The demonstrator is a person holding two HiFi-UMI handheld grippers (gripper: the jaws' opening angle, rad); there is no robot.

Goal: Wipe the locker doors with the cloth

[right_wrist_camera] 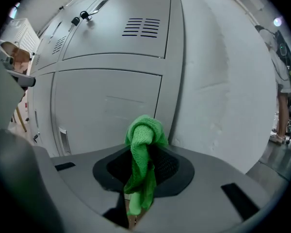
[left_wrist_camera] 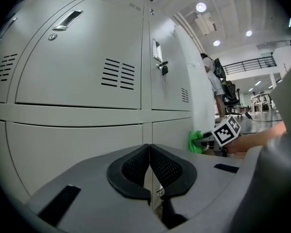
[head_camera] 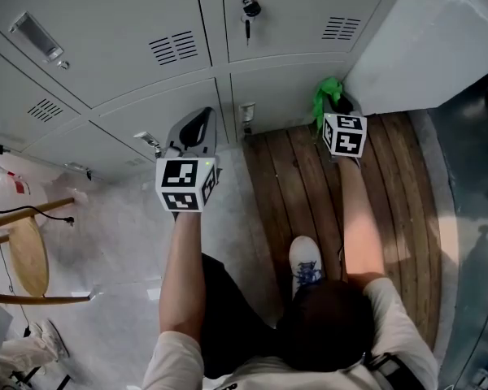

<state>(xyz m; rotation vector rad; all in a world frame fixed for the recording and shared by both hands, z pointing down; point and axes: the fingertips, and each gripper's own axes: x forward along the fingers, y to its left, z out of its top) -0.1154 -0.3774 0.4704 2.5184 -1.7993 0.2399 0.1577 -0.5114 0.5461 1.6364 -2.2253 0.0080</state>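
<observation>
Grey locker doors (head_camera: pixel 130 47) fill the wall ahead in all views. My right gripper (right_wrist_camera: pixel 146 152) is shut on a green cloth (right_wrist_camera: pixel 141 164), bunched above the jaws and hanging down between them. In the head view the green cloth (head_camera: pixel 327 96) sits close to the bottom right locker door (head_camera: pixel 289 96), low by the floor; I cannot tell whether it touches. My left gripper (left_wrist_camera: pixel 149 166) is shut with nothing in it, its pads pressed together, in front of the bottom locker doors (left_wrist_camera: pixel 72 149). In the head view the left gripper (head_camera: pixel 193 132) is to the left of the right gripper (head_camera: pixel 342 108).
A white wall (head_camera: pixel 423 39) juts out right of the lockers. A key hangs in a lock (head_camera: pixel 249 10) on an upper door. Wooden floor planks (head_camera: pixel 309 193) lie under my right arm; a wooden stool (head_camera: pixel 24 254) stands at left. A person (left_wrist_camera: pixel 212 89) stands far off.
</observation>
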